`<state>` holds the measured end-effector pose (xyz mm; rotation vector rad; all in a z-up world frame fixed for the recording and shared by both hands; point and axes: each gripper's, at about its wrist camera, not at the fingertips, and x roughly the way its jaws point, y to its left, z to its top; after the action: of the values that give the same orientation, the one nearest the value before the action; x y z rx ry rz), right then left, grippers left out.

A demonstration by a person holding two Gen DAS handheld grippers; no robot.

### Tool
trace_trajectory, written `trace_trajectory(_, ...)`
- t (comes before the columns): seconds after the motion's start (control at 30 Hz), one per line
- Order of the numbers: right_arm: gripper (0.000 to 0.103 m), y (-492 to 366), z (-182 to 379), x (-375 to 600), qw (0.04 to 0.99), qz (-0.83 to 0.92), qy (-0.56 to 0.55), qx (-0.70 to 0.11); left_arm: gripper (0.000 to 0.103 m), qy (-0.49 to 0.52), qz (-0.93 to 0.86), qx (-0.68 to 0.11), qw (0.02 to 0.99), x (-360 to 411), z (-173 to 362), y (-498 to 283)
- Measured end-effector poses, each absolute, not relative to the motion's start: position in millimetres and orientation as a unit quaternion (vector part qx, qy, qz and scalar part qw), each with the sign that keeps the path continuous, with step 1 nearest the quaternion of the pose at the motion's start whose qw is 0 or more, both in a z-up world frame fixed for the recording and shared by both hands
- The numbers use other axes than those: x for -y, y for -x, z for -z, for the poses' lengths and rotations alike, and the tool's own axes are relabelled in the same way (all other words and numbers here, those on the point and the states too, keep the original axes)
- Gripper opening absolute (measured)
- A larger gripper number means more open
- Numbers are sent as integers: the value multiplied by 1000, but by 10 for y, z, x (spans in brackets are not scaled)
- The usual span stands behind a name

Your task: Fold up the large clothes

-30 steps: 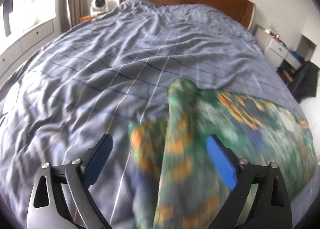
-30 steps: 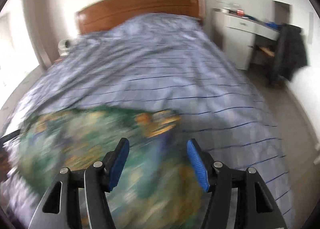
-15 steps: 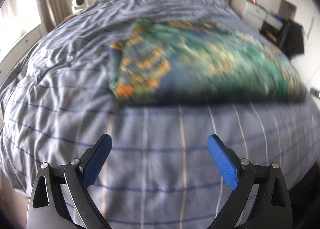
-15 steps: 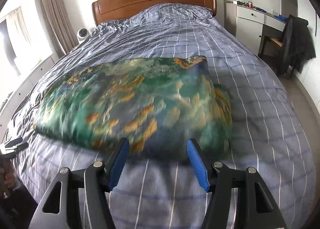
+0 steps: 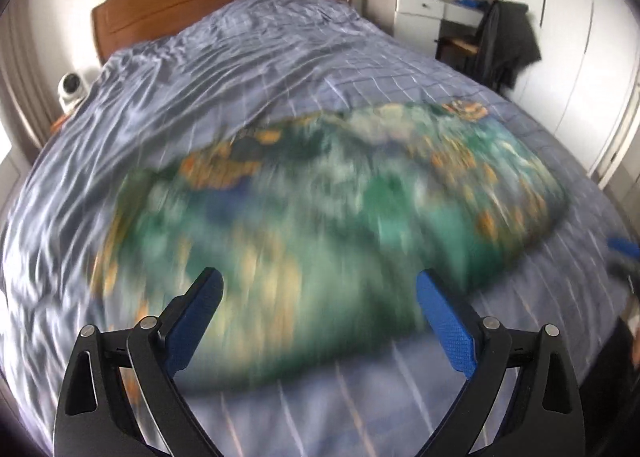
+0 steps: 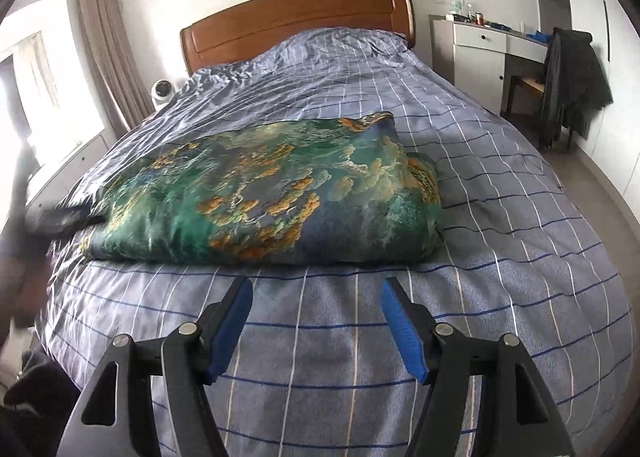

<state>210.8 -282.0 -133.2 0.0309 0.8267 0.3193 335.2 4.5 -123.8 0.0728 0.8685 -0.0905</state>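
Observation:
A green, blue and orange patterned cloth [image 6: 272, 193] lies folded in a thick rectangle on the bed; it also shows, blurred, in the left wrist view [image 5: 320, 217]. My right gripper [image 6: 316, 301] is open and empty, hovering over the bedspread just short of the cloth's near edge. My left gripper [image 5: 318, 297] is open and empty over the near left part of the cloth. In the right wrist view the left gripper [image 6: 64, 219] appears as a dark blur at the cloth's left edge.
The bed has a blue-grey checked cover [image 6: 500, 217] and a wooden headboard [image 6: 296, 21]. A white dresser [image 6: 480, 53] and a chair draped with dark clothes [image 6: 572, 81] stand to the right. A small white fan [image 6: 162, 91] and curtains [image 6: 108, 53] are to the left.
The cloth went from held and moving to lying folded on the bed. Both grippers have drawn back from it; the left wrist view is swinging, the right has steadied.

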Motion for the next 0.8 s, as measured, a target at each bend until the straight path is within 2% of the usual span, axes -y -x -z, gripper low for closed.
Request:
trace_trajectory(0.2, 68, -2019, 1357, 2865, 900, -168, -32, -400, 97, 11, 31, -458, 888, -77, 1325, -4433)
trace_trajectory(0.3, 68, -1970, 1376, 2873, 898, -176, -35, -402, 97, 12, 10, -465, 885, -69, 1471, -4551)
trace_trajectory(0.43, 68, -1910, 1422, 2890, 896, -178, -32, -405, 97, 0, 21, -479, 877, -3, 1725, -4327)
trace_trajectory(0.8, 68, -2037, 1466, 2912, 891, -175, -85, -411, 98, -84, 53, -423, 900, 347, 1734, -3222)
